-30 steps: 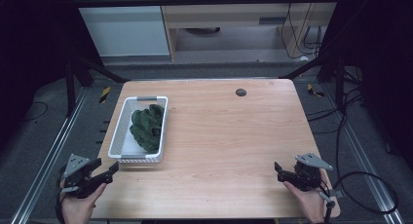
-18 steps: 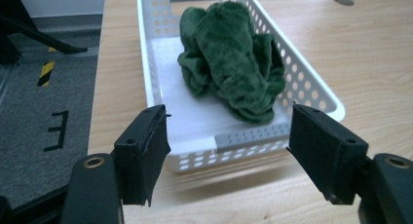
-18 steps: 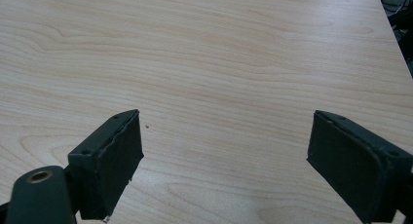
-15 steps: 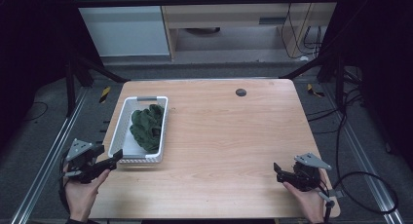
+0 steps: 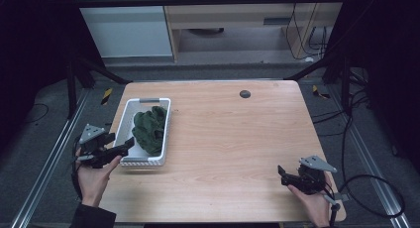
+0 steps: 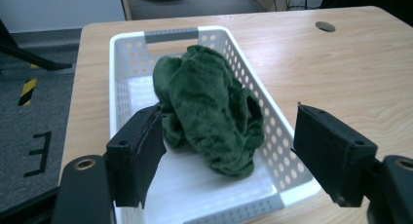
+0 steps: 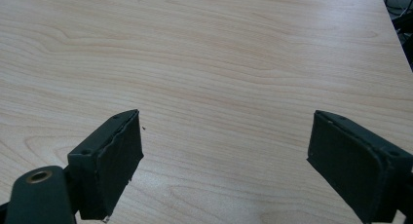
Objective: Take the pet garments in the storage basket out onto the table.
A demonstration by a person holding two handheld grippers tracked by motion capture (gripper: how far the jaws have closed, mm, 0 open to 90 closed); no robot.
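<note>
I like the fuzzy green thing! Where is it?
The green cloth lies bunched in the white basket on the table's left side in the high view, just ahead of the open left claw.

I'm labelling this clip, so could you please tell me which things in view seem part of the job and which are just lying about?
Likely in play:
- crumpled dark green fleece cloth
- white perforated plastic basket holding it
- left hand-held gripper, open, at the basket's near end

Lying about:
- round dark grommet in the wooden tabletop
- right hand-held gripper, open over bare wood
</note>
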